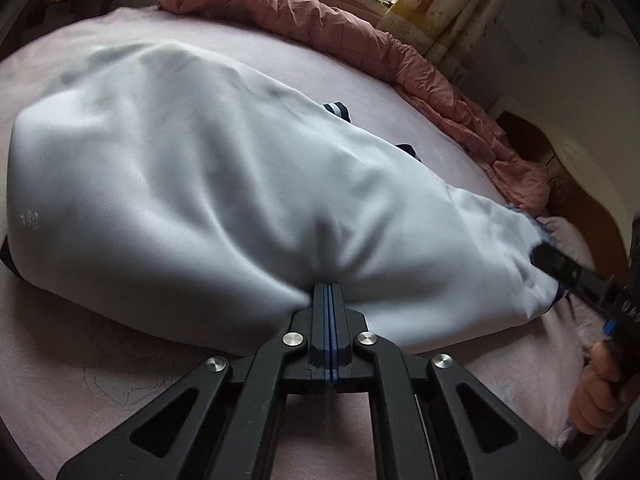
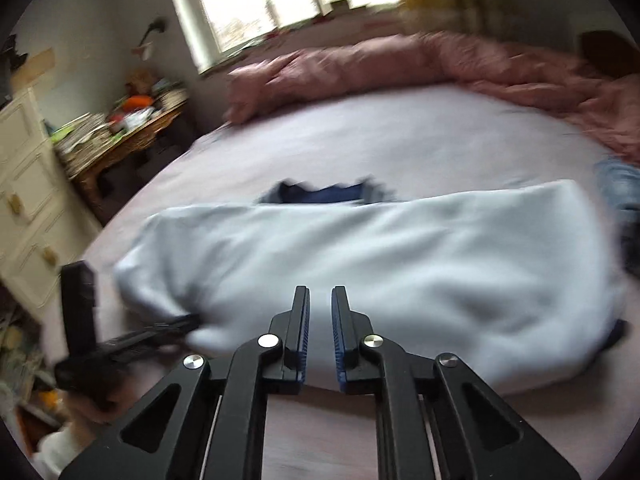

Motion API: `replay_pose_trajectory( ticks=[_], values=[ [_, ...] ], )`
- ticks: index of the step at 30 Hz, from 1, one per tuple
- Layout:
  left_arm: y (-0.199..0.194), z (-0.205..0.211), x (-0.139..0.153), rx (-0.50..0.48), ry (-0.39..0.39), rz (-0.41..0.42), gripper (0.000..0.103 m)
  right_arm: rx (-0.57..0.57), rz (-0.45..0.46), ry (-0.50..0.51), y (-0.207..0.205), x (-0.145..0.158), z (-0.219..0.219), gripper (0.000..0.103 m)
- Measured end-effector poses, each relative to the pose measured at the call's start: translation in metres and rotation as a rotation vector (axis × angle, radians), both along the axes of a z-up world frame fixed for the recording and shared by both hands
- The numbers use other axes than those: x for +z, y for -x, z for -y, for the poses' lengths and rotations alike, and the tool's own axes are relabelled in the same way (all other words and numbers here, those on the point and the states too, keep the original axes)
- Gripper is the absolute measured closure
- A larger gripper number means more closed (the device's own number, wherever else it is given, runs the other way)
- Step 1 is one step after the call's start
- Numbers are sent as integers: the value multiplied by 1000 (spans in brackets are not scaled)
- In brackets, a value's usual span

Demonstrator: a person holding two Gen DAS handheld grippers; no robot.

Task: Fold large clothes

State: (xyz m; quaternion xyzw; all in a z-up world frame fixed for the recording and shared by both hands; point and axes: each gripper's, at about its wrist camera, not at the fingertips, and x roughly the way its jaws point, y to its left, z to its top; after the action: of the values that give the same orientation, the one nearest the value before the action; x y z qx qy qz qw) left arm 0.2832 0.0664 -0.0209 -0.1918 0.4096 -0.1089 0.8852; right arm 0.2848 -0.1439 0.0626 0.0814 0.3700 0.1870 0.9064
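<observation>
A pale blue-white garment lies in a folded bundle on the pink bed sheet, with navy striped trim showing at its far side. My left gripper is shut on the garment's near edge, and the cloth puckers at its tips. The right gripper reaches over the garment's right corner, held by a hand. In the right wrist view the right gripper hovers over the garment with a narrow gap between its pads and no cloth pinched. The left gripper meets the garment's left end.
A rumpled pink duvet runs along the far side of the bed below the window. Jeans lie at the right. Cream drawers and a cluttered wooden side table stand left of the bed. A headboard is at the right.
</observation>
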Motion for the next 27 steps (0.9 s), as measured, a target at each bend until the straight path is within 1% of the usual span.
replay_pose_trajectory(
  ticks=[2,3,4,7,10,12,15,19,21,23,25,27],
  values=[
    [-1,3,0,3,13,-1,99,61,-30,10,-9,3,-31,97],
    [-1,6,0,6,25,-3,99,115,-74,-7,-19,2,-51,100],
    [-3,7,2,11,32,-5,99,142,-117,-14,-26,-1,-64,100],
    [-2,9,4,18,11,-2,99,159,-258,-44,-53,-19,-99,100],
    [-2,7,3,23,16,-10,99,165,-318,-1,-68,-44,-127,101],
    [-3,5,3,28,27,-16,99,145,-308,8,-79,-53,-136,102],
    [-3,4,2,29,17,-17,99,112,-278,11,-98,-55,-142,102],
    [-2,2,2,28,15,-16,99,47,-289,9,-139,-57,-150,103],
    [-2,2,2,28,9,-13,99,1,-280,44,-162,-59,-155,103],
    [-2,2,2,28,5,-11,99,-17,-307,37,-182,-64,-156,103],
    [-2,3,3,28,-2,-9,99,-34,-305,34,-189,-59,-157,103],
    [-1,5,4,28,-15,-6,99,-35,-271,44,-184,-46,-153,103]
  ],
)
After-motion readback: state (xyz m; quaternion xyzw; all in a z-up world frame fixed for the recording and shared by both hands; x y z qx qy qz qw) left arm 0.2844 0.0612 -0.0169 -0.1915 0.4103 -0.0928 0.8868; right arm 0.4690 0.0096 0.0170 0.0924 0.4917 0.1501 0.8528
